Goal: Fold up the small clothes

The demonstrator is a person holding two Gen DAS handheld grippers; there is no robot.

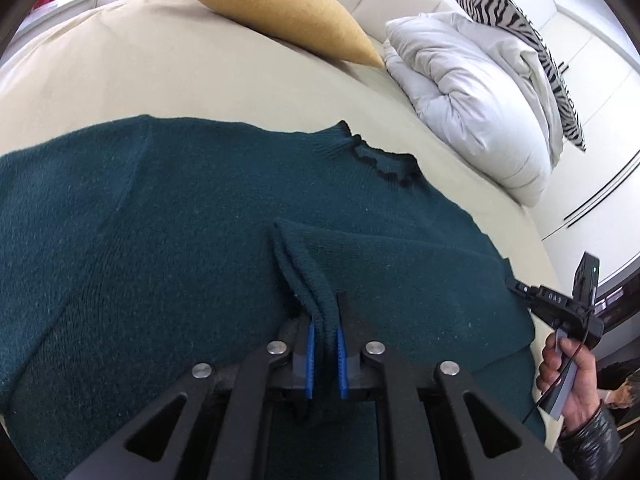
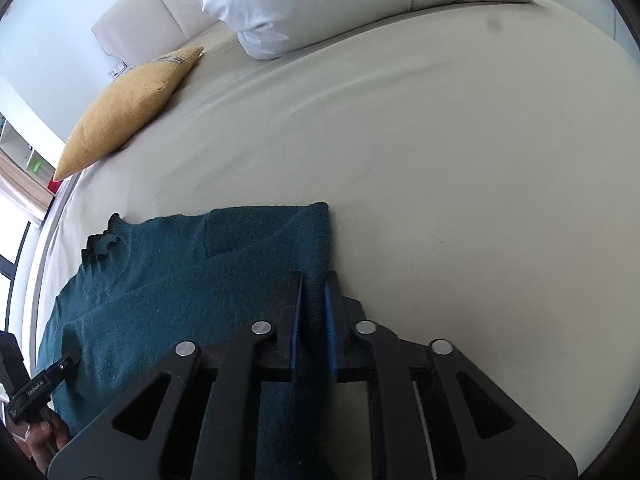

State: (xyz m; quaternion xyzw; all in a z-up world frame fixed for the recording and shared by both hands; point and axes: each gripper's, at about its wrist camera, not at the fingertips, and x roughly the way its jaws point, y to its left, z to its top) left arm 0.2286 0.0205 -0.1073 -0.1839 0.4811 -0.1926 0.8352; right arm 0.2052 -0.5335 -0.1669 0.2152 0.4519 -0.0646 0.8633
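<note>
**Left wrist view: both grippers pinching dark green sweater on bed**

Left wrist cam: left gripper point(image 1: 325, 350) is clamped on a bunched fold of the sweater point(image 1: 168, 240). Ribbed knit edge sits between the blue pads point(image 1: 311, 360), pads pressing it from both sides, cloth rising ahead of the fingertips in a small ridge. Rest of sweater lies flat on the bed sheet point(image 1: 120, 76), spread ahead of and to both sides of the fingers; collar w/ dark scalloped trim point(image 1: 380, 160) is ahead, slightly right. Past the collar: mustard cushion point(image 1: 280, 8), white duvet point(image 1: 472, 96) and zebra-print pillow point(image 1: 516, 28), all well ahead-right. Far right of the fingers, a hand point(image 1: 568, 384) in a black sleeve holds the right gripper's handle at the sweater's edge.

Right wrist cam: right gripper point(image 2: 314, 320) nearly closed on the sweater's right edge; cloth fills the narrow gap between the fingers point(image 2: 298, 304), pads against it. Sweater extends left of and just ahead of the fingertips, a folded corner directly ahead. Bare sheet to the right. Left gripper's tip shows far left, resting on the knit.
</note>
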